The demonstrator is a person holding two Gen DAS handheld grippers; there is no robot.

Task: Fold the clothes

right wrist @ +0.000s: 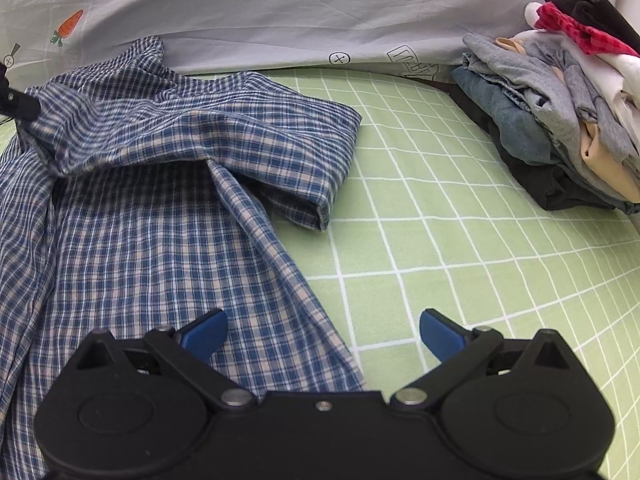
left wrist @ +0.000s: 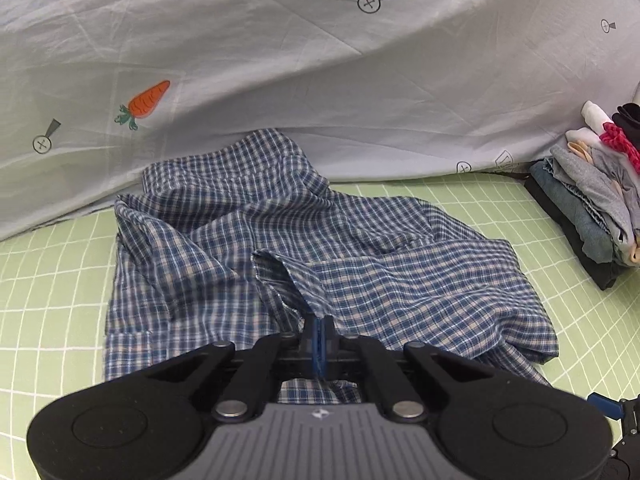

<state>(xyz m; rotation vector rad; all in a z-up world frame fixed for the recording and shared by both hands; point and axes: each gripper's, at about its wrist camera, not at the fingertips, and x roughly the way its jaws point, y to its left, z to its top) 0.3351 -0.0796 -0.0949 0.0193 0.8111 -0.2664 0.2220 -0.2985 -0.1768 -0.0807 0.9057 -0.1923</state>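
A blue and white plaid shirt (left wrist: pixel 280 232) lies crumpled on the green grid mat (left wrist: pixel 52 280). My left gripper (left wrist: pixel 319 330) is shut on a raised fold of the shirt and holds it a little above the mat. In the right wrist view the plaid shirt (right wrist: pixel 132 216) fills the left half, with a sleeve folded toward the middle. My right gripper (right wrist: pixel 322 332) is open and empty, its blue fingertips (right wrist: pixel 206 332) hovering over the shirt's lower right edge. The left gripper's tip (right wrist: pixel 20 106) shows at the far left, pinching the cloth.
A stack of folded clothes (right wrist: pixel 560 120) sits at the right on the green grid mat (right wrist: pixel 460 220); it also shows in the left wrist view (left wrist: pixel 596 200). A pale sheet with a carrot print (left wrist: pixel 146 100) hangs behind.
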